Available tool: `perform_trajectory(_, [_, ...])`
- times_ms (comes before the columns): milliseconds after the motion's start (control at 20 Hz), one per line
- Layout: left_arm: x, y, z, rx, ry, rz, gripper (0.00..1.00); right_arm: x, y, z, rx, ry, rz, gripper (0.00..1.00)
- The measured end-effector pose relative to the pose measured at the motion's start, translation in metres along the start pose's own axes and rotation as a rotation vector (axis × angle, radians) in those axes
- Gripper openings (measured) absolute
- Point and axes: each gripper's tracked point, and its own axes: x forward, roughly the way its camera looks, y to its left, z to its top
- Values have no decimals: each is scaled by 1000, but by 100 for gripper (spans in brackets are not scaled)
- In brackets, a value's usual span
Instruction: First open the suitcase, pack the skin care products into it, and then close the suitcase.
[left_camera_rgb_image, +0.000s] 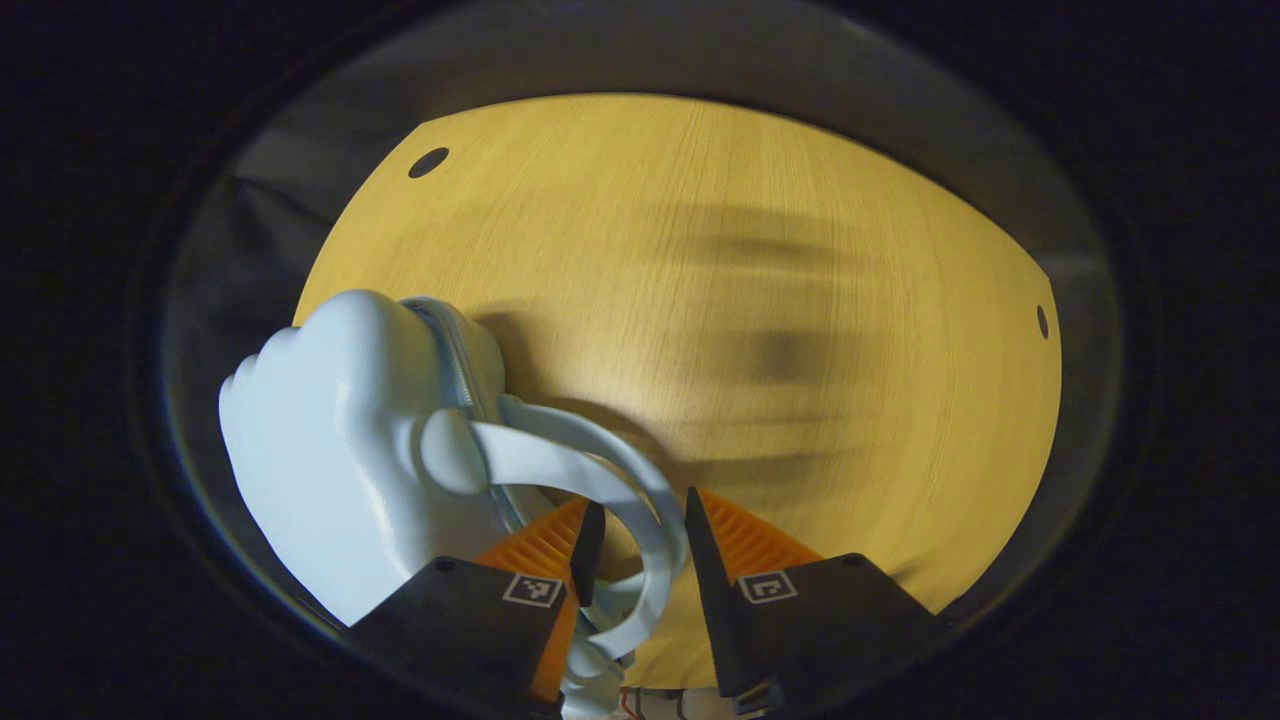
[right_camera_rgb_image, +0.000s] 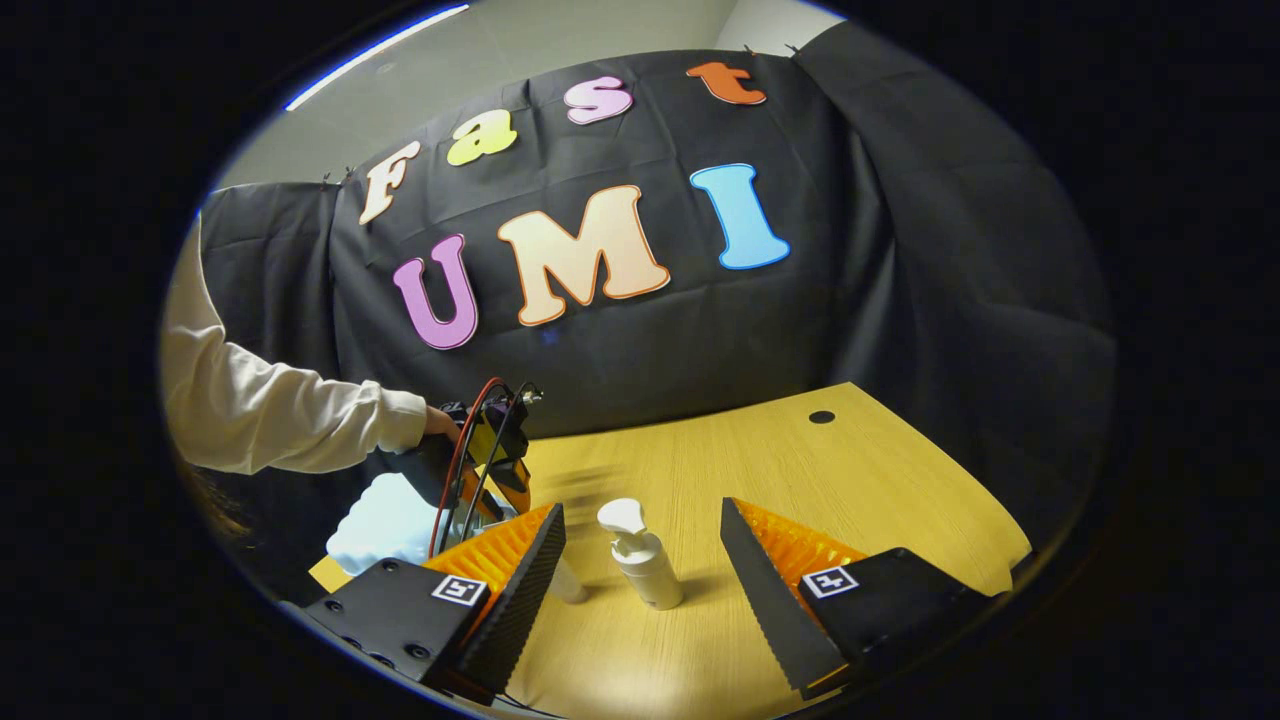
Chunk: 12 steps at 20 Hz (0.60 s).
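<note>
A pale blue suitcase (left_camera_rgb_image: 340, 460) lies shut at the left of the wooden table (left_camera_rgb_image: 720, 300) in the left gripper view. Its curved handle (left_camera_rgb_image: 640, 500) loops through the gap between the fingers of my left gripper (left_camera_rgb_image: 642, 505), whose jaws stand a little apart and do not both press on it. In the right gripper view a white pump bottle (right_camera_rgb_image: 642, 562) stands upright on the table (right_camera_rgb_image: 800, 470), just ahead of my wide open right gripper (right_camera_rgb_image: 640, 510). Further left, a hand holds the left gripper (right_camera_rgb_image: 485, 450) over the suitcase (right_camera_rgb_image: 385, 525).
A small white object (right_camera_rgb_image: 572, 586) peeks out beside the right gripper's left finger. Round cable holes (left_camera_rgb_image: 428, 162) (right_camera_rgb_image: 821, 417) mark the table's corners. A cream sleeve (right_camera_rgb_image: 270, 415) reaches in from the left. The table's far edge meets the black cloth wall.
</note>
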Motion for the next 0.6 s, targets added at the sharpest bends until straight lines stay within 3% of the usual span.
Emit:
perform_trajectory(200, [5,-5,0,5,17,-22,41,-1,-2,-2,8,7,-6,98])
perform_trajectory(450, [5,-6,0,35,36,-41,41,-1,0,-5,-10,19,-2,98])
perform_trajectory(600, [-4,-9,1,23,43,-79,28,-2,0,-3,-10,16,2,98])
